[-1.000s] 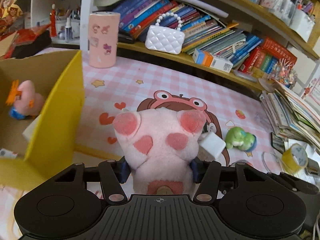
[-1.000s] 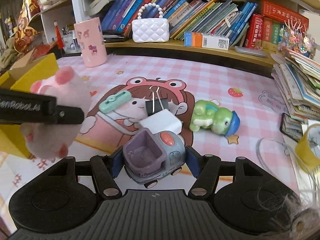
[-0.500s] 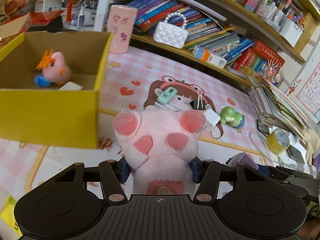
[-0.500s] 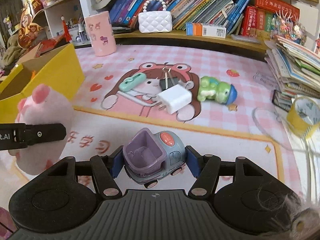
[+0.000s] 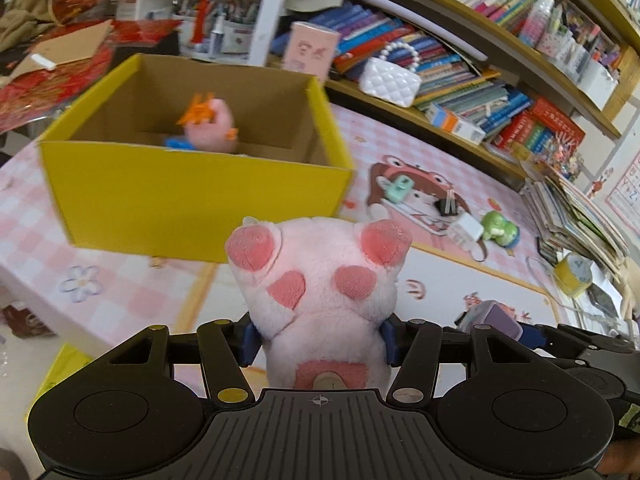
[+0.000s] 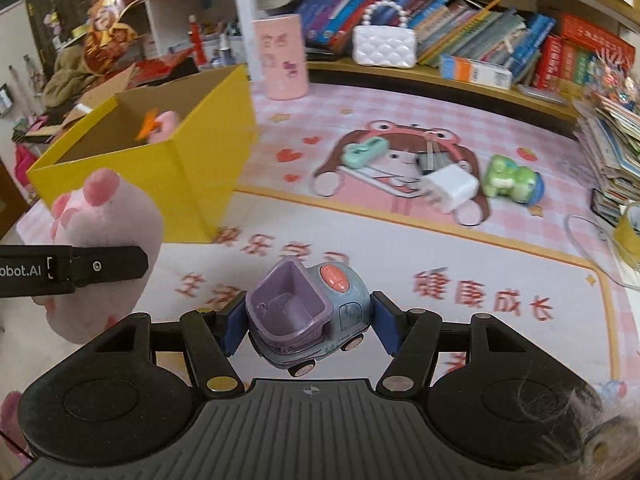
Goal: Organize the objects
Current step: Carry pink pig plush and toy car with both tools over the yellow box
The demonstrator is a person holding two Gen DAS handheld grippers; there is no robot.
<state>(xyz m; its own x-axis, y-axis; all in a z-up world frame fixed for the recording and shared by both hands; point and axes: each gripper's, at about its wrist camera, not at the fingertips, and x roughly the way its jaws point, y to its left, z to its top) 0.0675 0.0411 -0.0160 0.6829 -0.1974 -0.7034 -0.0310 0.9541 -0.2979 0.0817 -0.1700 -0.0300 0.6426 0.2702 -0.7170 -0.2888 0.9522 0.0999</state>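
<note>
My left gripper is shut on a pink plush toy with darker pink paw pads, held above the table's near edge. The same plush shows at the left of the right wrist view with one black finger across it. My right gripper is shut on a small blue toy truck with a purple bucket. An open yellow cardboard box stands ahead and to the left, and inside it lies a pink bird toy with an orange crest. The box sits left of the truck.
On the pink mat lie a mint clip, a black binder clip, a white charger and a green frog toy. A pink cup, a white purse and book rows line the back. Stacked books stand right.
Both grippers have drawn back from the mat toward the table's near edge, still gripping their toys. The yellow box now sits more central ahead of the left gripper, and its whole front face shows.
</note>
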